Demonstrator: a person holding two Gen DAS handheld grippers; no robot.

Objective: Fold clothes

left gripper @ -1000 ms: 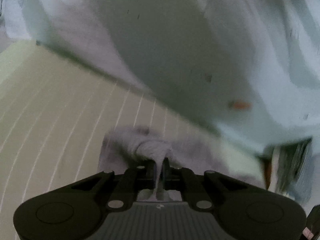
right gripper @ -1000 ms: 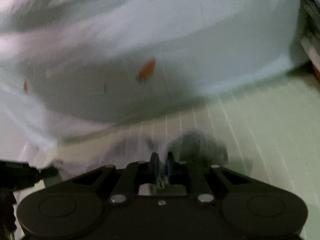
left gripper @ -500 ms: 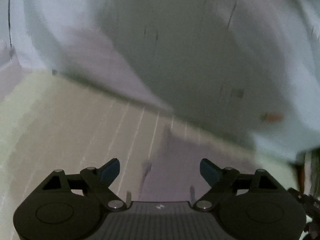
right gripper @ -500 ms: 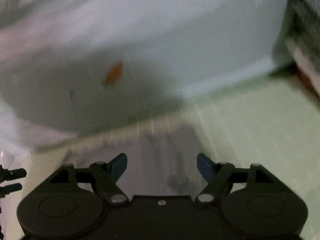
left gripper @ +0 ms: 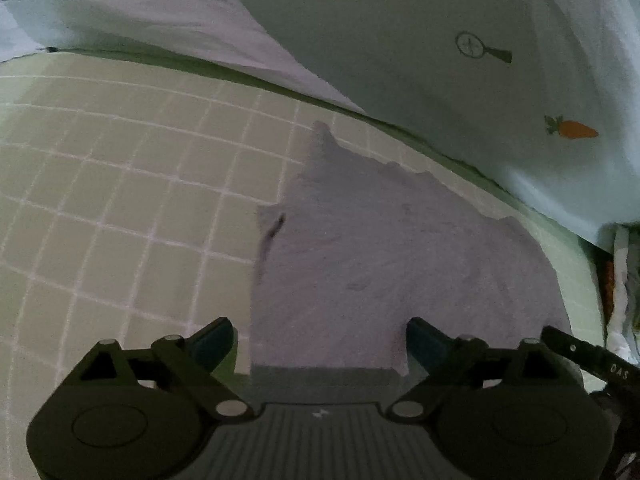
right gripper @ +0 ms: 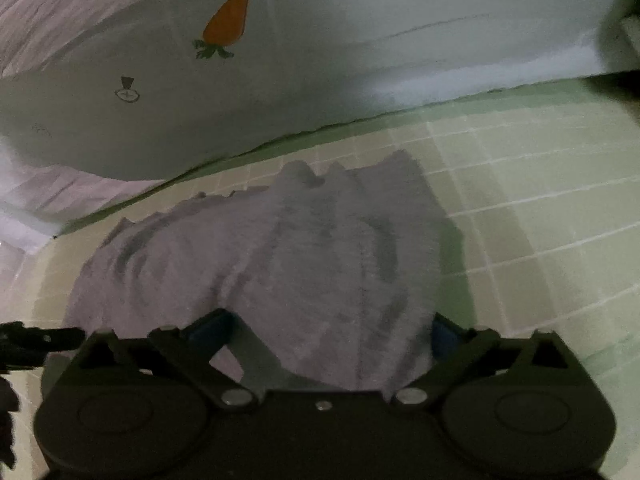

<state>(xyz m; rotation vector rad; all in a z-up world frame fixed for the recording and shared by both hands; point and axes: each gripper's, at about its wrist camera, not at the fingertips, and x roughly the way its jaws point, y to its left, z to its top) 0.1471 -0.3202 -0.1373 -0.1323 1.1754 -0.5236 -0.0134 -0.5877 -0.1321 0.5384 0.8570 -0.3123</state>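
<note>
A grey-lilac folded garment (left gripper: 384,256) lies flat on a pale green grid-patterned bed sheet (left gripper: 120,184). It also shows in the right wrist view (right gripper: 280,264), rumpled along its far edge. My left gripper (left gripper: 320,340) is open and empty, its jaws spread just above the garment's near edge. My right gripper (right gripper: 332,332) is open and empty too, its jaws straddling the garment's near edge from the other side. Neither gripper holds cloth.
A pale blue duvet (left gripper: 460,80) with carrot (left gripper: 572,129) and small line prints is piled behind the garment; it fills the top of the right wrist view (right gripper: 360,60). A pinkish pillow or sheet (left gripper: 180,12) lies at far left. Cluttered items (left gripper: 620,280) sit at the right edge.
Both grippers were shut on the garment's edge one second ago. They opened, let it drop flat on the sheet, and drew back and up a little.
</note>
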